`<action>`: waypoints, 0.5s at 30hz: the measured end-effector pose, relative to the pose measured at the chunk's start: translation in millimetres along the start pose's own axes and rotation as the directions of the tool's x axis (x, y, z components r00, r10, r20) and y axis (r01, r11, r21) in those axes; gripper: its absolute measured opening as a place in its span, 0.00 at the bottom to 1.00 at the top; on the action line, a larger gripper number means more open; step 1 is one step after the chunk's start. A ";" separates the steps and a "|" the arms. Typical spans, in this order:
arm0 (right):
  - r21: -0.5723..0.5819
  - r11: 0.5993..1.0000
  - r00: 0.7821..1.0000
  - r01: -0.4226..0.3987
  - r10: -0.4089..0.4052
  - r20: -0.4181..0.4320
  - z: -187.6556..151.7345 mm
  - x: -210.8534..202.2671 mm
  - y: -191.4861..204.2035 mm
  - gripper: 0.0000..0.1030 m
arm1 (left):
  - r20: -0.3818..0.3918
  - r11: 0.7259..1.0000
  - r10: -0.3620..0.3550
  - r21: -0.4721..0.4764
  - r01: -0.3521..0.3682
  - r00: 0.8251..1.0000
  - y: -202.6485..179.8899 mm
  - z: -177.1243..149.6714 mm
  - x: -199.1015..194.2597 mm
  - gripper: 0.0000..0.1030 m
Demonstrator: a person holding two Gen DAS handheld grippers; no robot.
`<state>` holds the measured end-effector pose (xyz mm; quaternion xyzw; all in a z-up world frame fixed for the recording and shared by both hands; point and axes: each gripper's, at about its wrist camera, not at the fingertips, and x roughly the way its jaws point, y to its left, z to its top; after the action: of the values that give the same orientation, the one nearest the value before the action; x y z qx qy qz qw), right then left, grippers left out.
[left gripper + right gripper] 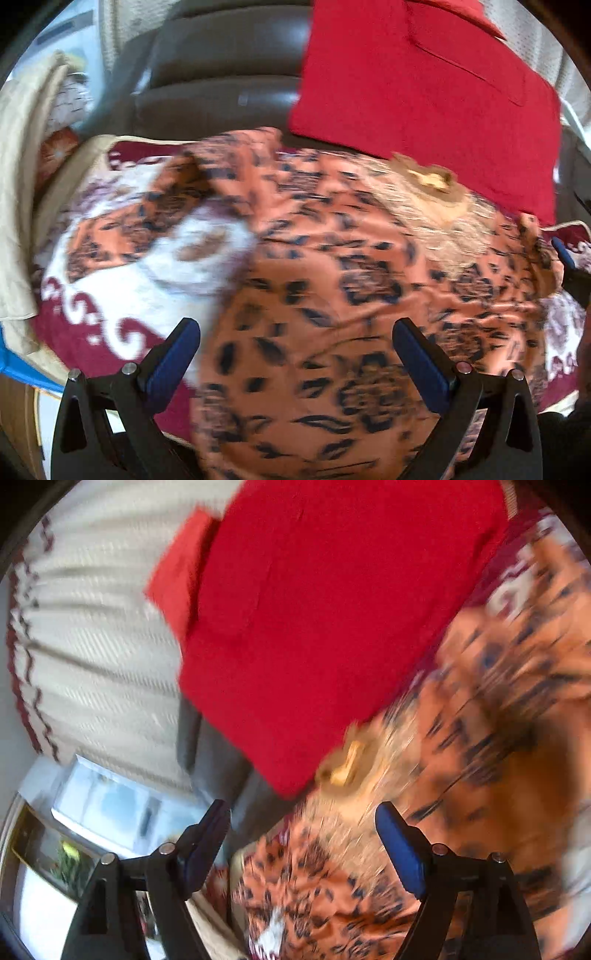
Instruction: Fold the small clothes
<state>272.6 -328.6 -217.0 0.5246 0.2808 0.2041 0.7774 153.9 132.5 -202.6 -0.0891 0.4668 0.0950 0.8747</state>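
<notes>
An orange garment with dark leopard-like print (332,280) lies spread and rumpled on a maroon and white patterned cover (92,325). It has a tan lace collar with a gold ornament (432,181). My left gripper (295,332) is open above the garment's lower part, holding nothing. In the right wrist view the same garment (498,709) fills the right side, blurred, and the ornament (345,766) shows near the middle. My right gripper (303,812) is open and empty, just short of the collar.
A folded red cloth (424,85) lies behind the garment, also in the right wrist view (314,620). A dark brown padded seat back (221,74) stands behind. Beige cloth (18,184) hangs at left. A white ribbed fabric (92,627) and a bright window (110,805) show at right-view left.
</notes>
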 end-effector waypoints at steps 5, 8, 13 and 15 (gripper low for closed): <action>0.159 0.987 0.969 -0.007 -0.033 0.245 30.2 -77.6 -57.2 0.82 | -0.063 0.989 -0.107 0.096 0.113 0.992 -67.3 13.9 8.8 1.00; 0.301 0.946 0.945 -0.116 0.011 0.328 37.2 -101.8 -95.5 0.82 | -0.074 0.969 -0.218 0.101 0.225 0.973 -112.8 29.8 8.9 1.00; 0.373 0.914 0.938 -0.161 0.024 0.345 49.5 -115.8 -121.2 0.81 | -0.079 0.917 -0.329 0.213 0.338 0.941 -217.3 51.4 12.4 1.00; 0.368 0.909 0.922 -0.197 0.044 0.384 55.3 -121.7 -125.9 0.81 | -0.097 0.892 -0.357 0.262 0.370 0.929 -256.1 56.3 17.6 0.94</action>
<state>219.0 -488.0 -290.9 0.7176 0.1327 0.0891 0.6779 272.4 -99.7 -169.2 -0.0544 0.4707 -0.1380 0.8698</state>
